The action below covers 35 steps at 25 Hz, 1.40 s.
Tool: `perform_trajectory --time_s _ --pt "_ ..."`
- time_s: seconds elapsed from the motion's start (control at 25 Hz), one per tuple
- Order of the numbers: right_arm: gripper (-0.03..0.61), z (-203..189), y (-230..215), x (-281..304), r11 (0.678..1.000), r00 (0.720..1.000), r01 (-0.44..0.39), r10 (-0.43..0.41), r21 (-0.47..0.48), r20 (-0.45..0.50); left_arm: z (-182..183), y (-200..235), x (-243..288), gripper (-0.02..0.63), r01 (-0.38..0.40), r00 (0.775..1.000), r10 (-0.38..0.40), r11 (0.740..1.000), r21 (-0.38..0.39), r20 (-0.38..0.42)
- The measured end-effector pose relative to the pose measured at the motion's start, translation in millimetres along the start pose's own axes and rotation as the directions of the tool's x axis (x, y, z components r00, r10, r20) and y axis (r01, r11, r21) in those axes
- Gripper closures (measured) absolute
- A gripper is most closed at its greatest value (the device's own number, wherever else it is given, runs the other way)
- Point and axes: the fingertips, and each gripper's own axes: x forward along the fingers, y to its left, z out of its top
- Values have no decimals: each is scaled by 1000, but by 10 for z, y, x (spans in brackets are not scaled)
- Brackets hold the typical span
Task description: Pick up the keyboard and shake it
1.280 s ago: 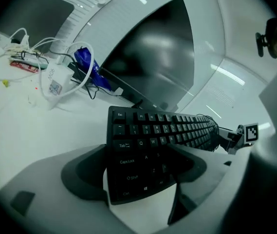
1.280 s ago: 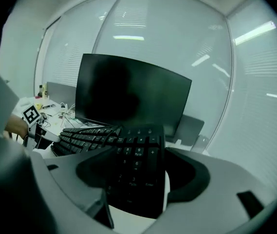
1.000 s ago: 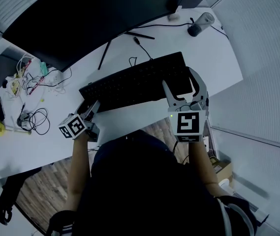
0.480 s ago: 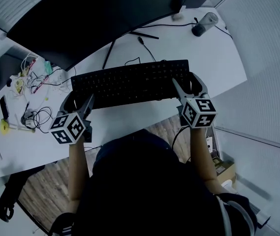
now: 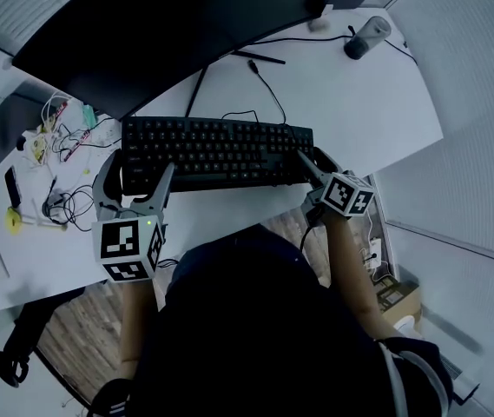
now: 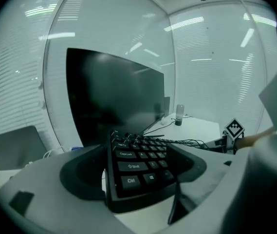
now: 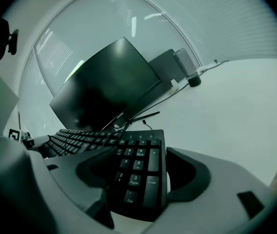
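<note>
As left tool (image 5: 139, 168) and right tool (image 5: 312, 160) clamp, one keyboard (image 5: 216, 150) bridges them.

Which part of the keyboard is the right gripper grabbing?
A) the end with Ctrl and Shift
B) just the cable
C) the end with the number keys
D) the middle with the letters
C: in the right gripper view, the number keys and the Enter key of the keyboard sit between the jaws of the right gripper, while the Ctrl and Shift end is in the left gripper.
</note>
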Motion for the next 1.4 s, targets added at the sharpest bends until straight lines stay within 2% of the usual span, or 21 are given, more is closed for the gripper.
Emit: perform_trajectory --time_s 0.2,0.32,0.4,0.48,0.6,0.72,0.88,1.0,1.4 --pt "267 -183 -22 73 993 998 -58 59 105 -5 214 -103 -101 232 -21 1000 18 993 115 25" --pt "267 -239 11 78 986 998 -66 68 150 -8 297 -123 -125 232 -26 999 20 992 127 47" --pt "267 -223 8 63 989 999 -51 53 135 -6 250 -96 -93 232 -28 999 24 992 125 38" --pt "267 -160 -13 45 996 1000 -19 20 82 -9 127 -29 -27 232 -21 1000 19 997 75 24" --pt "267 -10 -61 7 998 998 53 -54 -31 -14 -122 77 118 232 17 999 -13 995 -102 41" --pt "267 124 -119 -44 983 991 126 -130 -130 -19 -414 106 302 232 68 997 -54 963 -260 58" --pt "267 185 -169 -81 954 978 196 -208 -228 -28 -771 122 511 232 106 994 -86 911 -399 67" --pt "267 165 -218 -42 936 969 223 -243 -271 -45 -1016 119 643 232 114 994 -102 890 -441 50" --pt "267 -164 -452 270 923 944 233 -290 -306 -156 -1688 108 907 232 76 986 -138 873 -481 -95"
